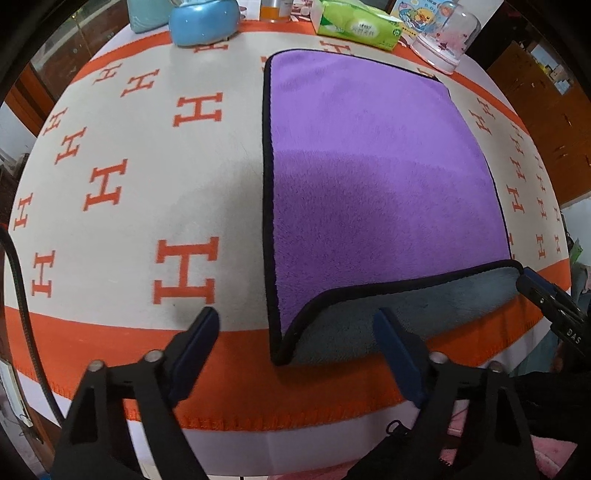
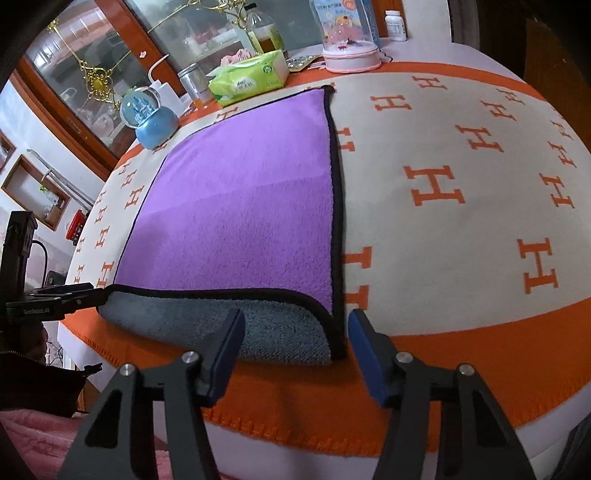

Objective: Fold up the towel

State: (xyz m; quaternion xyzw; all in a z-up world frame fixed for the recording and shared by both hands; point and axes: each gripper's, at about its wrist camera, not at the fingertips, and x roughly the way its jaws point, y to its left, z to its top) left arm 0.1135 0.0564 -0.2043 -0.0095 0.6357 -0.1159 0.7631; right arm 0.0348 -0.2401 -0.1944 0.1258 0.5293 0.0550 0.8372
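A purple towel (image 1: 369, 177) with a black hem and grey underside lies flat on the orange-and-cream blanket; it also shows in the right wrist view (image 2: 243, 214). Its near edge is folded up, showing the grey side (image 1: 406, 314) (image 2: 229, 321). My left gripper (image 1: 295, 325) is open, its fingers either side of the towel's near left corner, just above the blanket. My right gripper (image 2: 295, 328) is open around the near right corner. Each gripper shows in the other's view, at the far corner (image 1: 546, 295) (image 2: 74, 295).
The blanket (image 1: 147, 184) with orange H marks covers the table. At the back stand a blue snow globe (image 2: 151, 118), a green tissue pack (image 1: 354, 26) (image 2: 251, 77), a pink glass dome (image 1: 443, 40) (image 2: 351, 40), bottles and a can. A cabinet is behind.
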